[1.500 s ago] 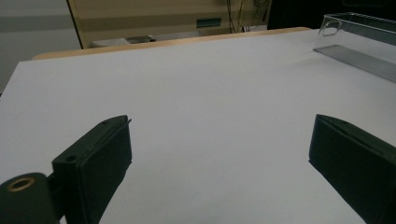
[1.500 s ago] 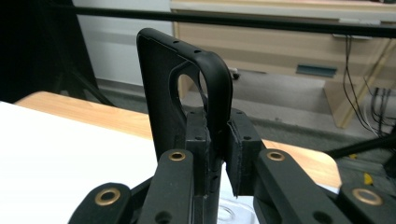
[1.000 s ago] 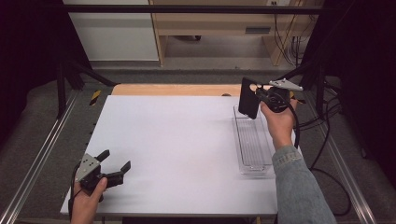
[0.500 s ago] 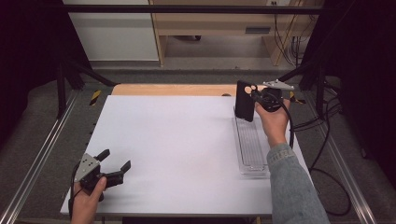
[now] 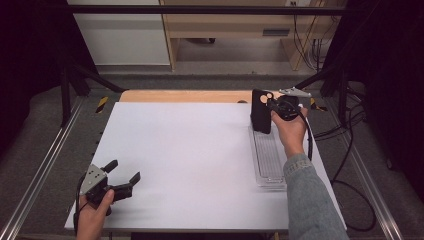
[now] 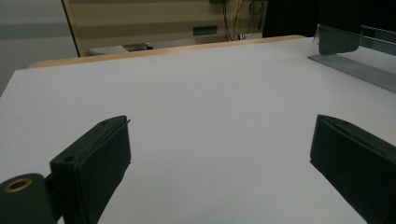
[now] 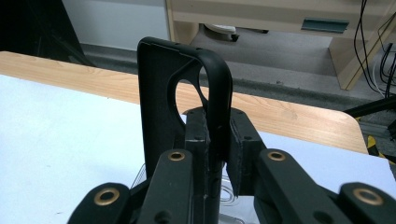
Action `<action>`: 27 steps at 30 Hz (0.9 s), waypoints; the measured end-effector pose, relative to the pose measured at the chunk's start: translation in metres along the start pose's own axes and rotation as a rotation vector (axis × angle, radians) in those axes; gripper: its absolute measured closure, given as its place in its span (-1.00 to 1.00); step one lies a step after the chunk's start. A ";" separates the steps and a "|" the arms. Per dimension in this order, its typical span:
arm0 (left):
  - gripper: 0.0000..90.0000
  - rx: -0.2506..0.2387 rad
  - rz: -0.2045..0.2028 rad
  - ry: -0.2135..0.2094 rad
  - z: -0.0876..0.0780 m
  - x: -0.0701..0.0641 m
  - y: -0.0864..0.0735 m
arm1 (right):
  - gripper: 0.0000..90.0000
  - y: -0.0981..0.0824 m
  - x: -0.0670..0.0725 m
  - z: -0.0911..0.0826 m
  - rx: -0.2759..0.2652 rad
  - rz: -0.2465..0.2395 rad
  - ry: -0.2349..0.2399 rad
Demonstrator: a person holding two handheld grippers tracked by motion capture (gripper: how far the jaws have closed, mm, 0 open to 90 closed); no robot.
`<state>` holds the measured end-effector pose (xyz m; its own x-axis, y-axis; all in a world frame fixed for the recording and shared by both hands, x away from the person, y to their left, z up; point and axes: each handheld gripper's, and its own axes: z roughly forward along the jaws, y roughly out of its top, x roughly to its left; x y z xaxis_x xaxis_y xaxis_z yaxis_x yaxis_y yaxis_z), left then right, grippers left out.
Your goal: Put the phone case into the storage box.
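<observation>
At the near left corner of the white counter (image 5: 190,165), the person's left hand (image 5: 92,212) holds the left hand-held gripper (image 5: 123,176) low over the surface, its jaws spread wide with bare white counter between them; in the left gripper view the two black pads (image 6: 100,161) stand far apart and nothing lies between them. Farther right, near the counter's right edge, a long clear plastic tray (image 5: 268,159) lies flat, running from near to far. Above its far end, the right hand (image 5: 290,131), coming out of a denim sleeve (image 5: 312,200), holds the right hand-held gripper (image 5: 272,106) with its jaws pressed onto a black phone case (image 5: 261,111), which stands upright and clear of the counter. In the right gripper view the jaws pinch one side wall of the case (image 7: 184,98), and its camera cut-out shows as a rounded opening near the top
</observation>
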<state>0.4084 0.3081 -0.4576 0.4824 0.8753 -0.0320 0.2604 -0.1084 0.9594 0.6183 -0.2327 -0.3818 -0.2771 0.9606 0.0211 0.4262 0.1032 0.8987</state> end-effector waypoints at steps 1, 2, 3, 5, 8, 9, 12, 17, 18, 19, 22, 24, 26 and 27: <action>-0.88 0.000 0.001 0.000 0.000 0.000 0.000 | 0.79 0.000 0.000 0.001 0.001 0.003 0.000; -0.88 -0.001 0.002 0.000 0.000 0.000 0.000 | 0.78 -0.001 0.000 0.001 0.003 0.005 -0.001; -0.88 -0.003 0.002 0.000 0.000 0.000 0.000 | 0.78 -0.001 0.000 0.002 0.006 0.006 -0.003; -0.88 -0.006 0.003 0.000 -0.001 0.000 0.001 | 0.78 -0.002 -0.001 0.002 0.010 0.005 -0.002; -0.88 -0.006 0.002 0.002 -0.001 0.000 0.000 | 0.78 -0.001 -0.001 0.003 0.012 0.010 0.002; -0.88 -0.007 0.002 0.001 -0.001 0.000 0.001 | 0.78 -0.001 -0.001 0.003 0.014 0.008 0.003; -0.88 -0.008 0.004 0.002 -0.001 0.000 0.001 | 0.78 -0.002 -0.001 0.003 0.013 0.010 0.006; -0.88 -0.009 0.007 -0.004 -0.001 0.000 0.001 | 0.78 -0.003 -0.001 0.004 0.018 0.012 0.008; -0.88 -0.011 0.007 -0.004 -0.001 0.000 0.001 | 0.78 -0.002 -0.001 0.004 0.017 0.013 0.009; -0.88 -0.011 0.005 -0.003 -0.001 0.000 0.001 | 0.78 -0.003 -0.001 0.004 0.015 0.014 0.010; -0.88 -0.015 0.004 -0.001 -0.002 0.000 0.001 | 0.78 -0.004 0.000 0.007 0.025 0.007 0.010; -0.88 -0.018 0.005 -0.001 -0.002 0.000 0.001 | 0.78 -0.004 0.001 0.008 0.023 0.008 0.014; -0.88 -0.020 0.004 -0.003 -0.002 0.000 0.002 | 0.78 -0.004 0.002 0.009 0.024 0.007 0.018; -0.88 -0.021 0.003 -0.003 -0.002 0.000 0.002 | 0.78 -0.005 0.002 0.010 0.021 0.011 0.016</action>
<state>0.4071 0.3089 -0.4554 0.4858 0.8735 -0.0303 0.2413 -0.1007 0.9652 0.6241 -0.2285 -0.3902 -0.2861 0.9574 0.0385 0.4477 0.0981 0.8888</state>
